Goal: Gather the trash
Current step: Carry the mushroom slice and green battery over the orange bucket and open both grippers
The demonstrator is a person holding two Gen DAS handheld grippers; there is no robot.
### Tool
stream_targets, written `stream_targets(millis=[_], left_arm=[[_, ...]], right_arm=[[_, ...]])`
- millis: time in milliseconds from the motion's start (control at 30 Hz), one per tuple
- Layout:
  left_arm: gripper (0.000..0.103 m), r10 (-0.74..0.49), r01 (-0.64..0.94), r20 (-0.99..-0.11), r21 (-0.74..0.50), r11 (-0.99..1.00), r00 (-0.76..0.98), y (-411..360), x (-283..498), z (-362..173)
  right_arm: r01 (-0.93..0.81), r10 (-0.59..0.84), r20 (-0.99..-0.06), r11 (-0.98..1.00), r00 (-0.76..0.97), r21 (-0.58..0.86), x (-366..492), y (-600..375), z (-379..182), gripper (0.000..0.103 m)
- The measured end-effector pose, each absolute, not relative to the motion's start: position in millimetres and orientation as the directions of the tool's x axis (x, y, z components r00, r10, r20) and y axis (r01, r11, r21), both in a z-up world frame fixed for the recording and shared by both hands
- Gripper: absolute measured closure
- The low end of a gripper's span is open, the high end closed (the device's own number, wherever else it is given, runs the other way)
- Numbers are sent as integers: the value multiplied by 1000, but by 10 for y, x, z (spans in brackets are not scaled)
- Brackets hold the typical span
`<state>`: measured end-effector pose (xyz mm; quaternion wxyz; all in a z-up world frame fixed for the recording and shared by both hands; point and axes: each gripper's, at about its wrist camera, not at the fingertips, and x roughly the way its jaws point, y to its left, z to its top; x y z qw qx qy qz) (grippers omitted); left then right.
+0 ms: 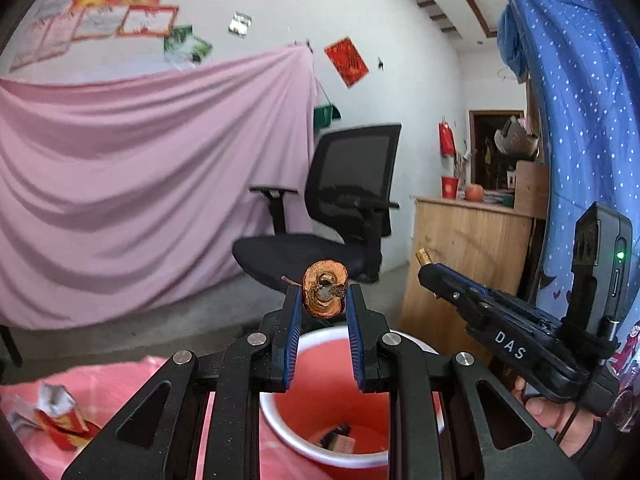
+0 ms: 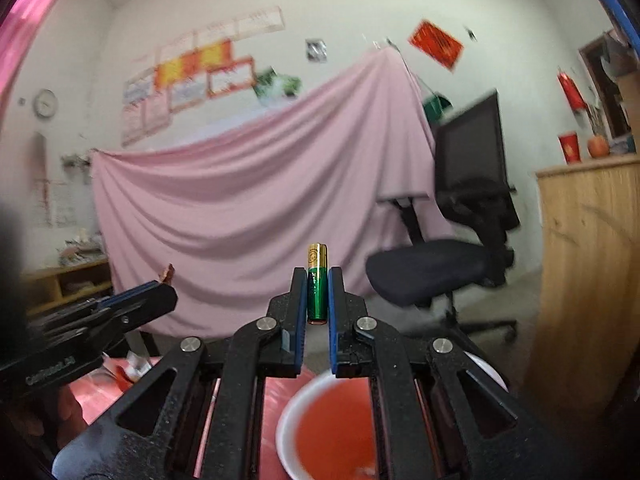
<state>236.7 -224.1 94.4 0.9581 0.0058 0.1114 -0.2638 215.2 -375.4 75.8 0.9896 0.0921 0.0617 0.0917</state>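
Left gripper is clamped on a browned apple core over the red bin, right gripper pinching a green-gold battery upright

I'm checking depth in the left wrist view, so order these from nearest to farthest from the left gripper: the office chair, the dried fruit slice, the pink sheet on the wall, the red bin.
1. Dried fruit slice: held in the left gripper, between its fingers.
2. Red bin: just below.
3. Office chair: ahead, slightly right.
4. Pink sheet: back left, behind the chair.
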Motion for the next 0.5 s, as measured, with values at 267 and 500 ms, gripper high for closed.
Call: stream_targets(millis=[267,500], left_arm=[[85,-522,514,-406,-141,846,750,-2423,2733,758],[85,-509,494,-544,-188,849,667,-2580,3009,608]], right_arm=[[-68,141,-332,973,932,221,2438,-4029,416,73],[-20,140,-457,966,878,256,2597,-4127,200,73]])
